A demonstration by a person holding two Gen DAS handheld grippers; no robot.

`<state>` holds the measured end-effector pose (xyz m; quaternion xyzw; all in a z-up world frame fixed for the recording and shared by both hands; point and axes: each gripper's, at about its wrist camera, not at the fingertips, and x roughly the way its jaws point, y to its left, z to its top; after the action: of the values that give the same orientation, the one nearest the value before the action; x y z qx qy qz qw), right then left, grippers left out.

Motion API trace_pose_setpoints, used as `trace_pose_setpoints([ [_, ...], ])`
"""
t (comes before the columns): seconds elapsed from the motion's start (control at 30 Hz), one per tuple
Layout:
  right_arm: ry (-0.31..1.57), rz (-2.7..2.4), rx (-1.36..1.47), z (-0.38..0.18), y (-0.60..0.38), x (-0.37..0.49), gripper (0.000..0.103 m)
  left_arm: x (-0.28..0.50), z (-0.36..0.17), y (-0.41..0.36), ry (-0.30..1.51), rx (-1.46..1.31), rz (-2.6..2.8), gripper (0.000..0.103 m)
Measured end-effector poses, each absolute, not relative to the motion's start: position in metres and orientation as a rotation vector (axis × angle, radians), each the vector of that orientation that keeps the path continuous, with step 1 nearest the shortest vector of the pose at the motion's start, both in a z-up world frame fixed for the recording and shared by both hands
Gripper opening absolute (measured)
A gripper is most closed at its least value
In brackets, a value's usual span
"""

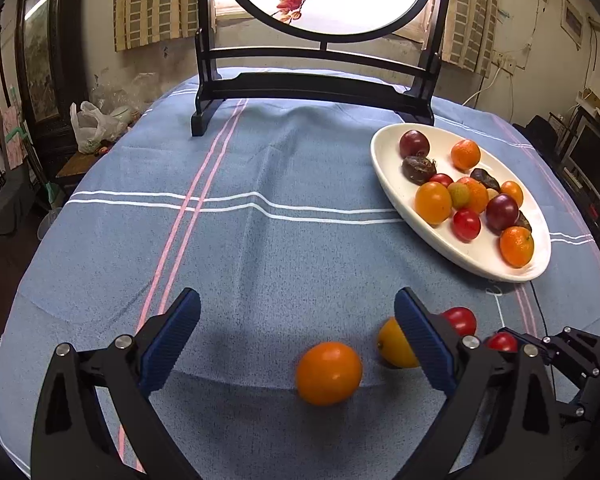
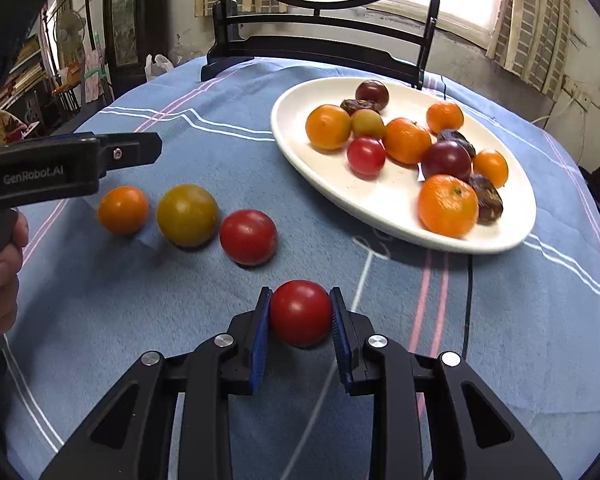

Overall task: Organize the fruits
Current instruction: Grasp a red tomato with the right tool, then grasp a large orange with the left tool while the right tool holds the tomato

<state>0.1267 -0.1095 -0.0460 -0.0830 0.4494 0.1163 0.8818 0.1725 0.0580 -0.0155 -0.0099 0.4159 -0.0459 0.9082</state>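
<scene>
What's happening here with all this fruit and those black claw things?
A person is sorting fruit with a hand-held gripper in each hand. The right gripper is shut on a red tomato on the blue tablecloth. The left gripper is wide open over an orange fruit. A yellowish fruit and another red one lie loose nearby. The white oval dish already holds many fruits.

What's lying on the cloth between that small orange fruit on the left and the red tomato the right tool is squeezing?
In the right wrist view, two fruits sit between the orange fruit and the gripped tomato: a yellowish one and a loose red tomato.
</scene>
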Motion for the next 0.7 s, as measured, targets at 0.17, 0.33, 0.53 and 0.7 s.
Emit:
trace_pose_setpoints([
  [0.17, 0.93, 0.259, -0.126, -0.048, -0.121, 0.127, 0.029, 0.167, -0.015, 0.056, 0.864, -0.011, -0.123, 0.095],
  [0.33, 0.907, 0.268, -0.184, -0.049, -0.117, 0.125, 0.029, 0.157, -0.02, 0.056, 0.879, -0.008, -0.14, 0.095],
  [0.53, 0.92, 0.297, -0.152, -0.048, -0.123, 0.128, 0.029, 0.15, -0.03, 0.057, 0.913, 0.033, -0.126, 0.089],
  [0.7, 0.924, 0.3, -0.154, -0.047, -0.124, 0.128, 0.029, 0.154, -0.041, 0.054, 0.974, 0.032, -0.164, 0.074],
])
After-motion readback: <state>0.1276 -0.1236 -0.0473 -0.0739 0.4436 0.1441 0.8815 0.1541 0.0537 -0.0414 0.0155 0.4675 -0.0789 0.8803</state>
